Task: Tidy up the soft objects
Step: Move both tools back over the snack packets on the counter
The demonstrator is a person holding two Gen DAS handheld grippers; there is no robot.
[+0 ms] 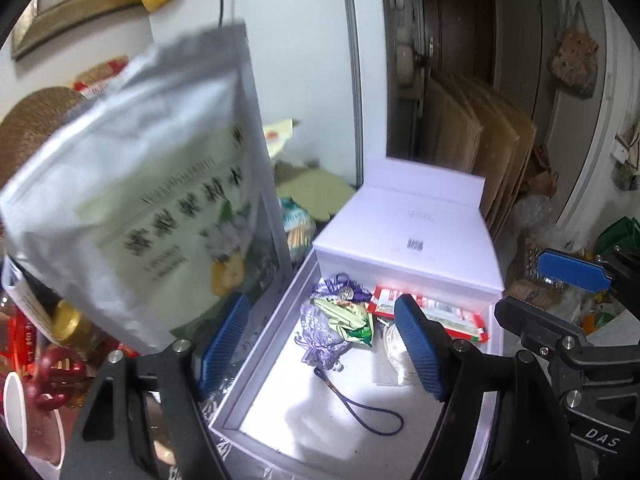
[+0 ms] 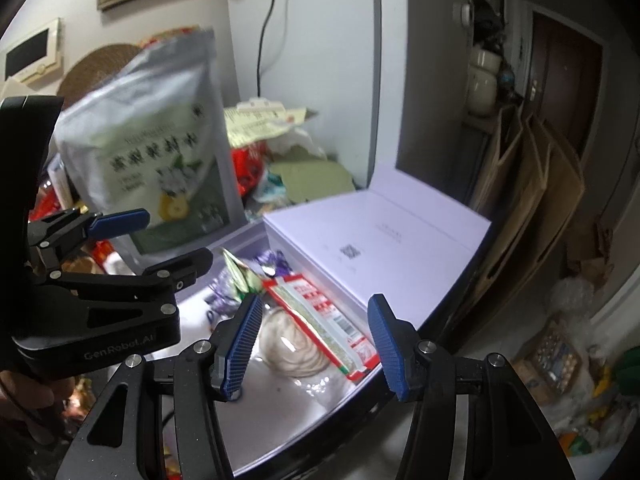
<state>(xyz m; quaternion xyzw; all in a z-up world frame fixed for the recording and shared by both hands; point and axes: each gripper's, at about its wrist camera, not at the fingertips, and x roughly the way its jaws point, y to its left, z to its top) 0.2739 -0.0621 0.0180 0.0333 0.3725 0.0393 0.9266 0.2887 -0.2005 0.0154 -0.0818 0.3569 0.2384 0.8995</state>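
A large silver pouch (image 1: pixel 136 200) with a green label is in the air, blurred, just left of my open left gripper (image 1: pixel 324 348); it also shows in the right wrist view (image 2: pixel 152 148). The jaws stand wide and do not hold it. Below is an open white box (image 1: pixel 280 412) holding a purple sachet (image 1: pixel 320 336), a green packet (image 1: pixel 348 320), a red-and-white packet (image 1: pixel 436 312) and a clear bag of pale string (image 2: pixel 288 340). My right gripper (image 2: pixel 316 344) is open above the box (image 2: pixel 280 432). The left gripper (image 2: pixel 152 236) is at its left.
The box lid (image 1: pixel 408 232) stands open behind the tray. Cardboard sheets (image 1: pixel 480 140) lean against the wall at the right. Clutter of jars and red items (image 1: pixel 60 344) lies at the left. A white cabinet (image 1: pixel 304 60) stands behind.
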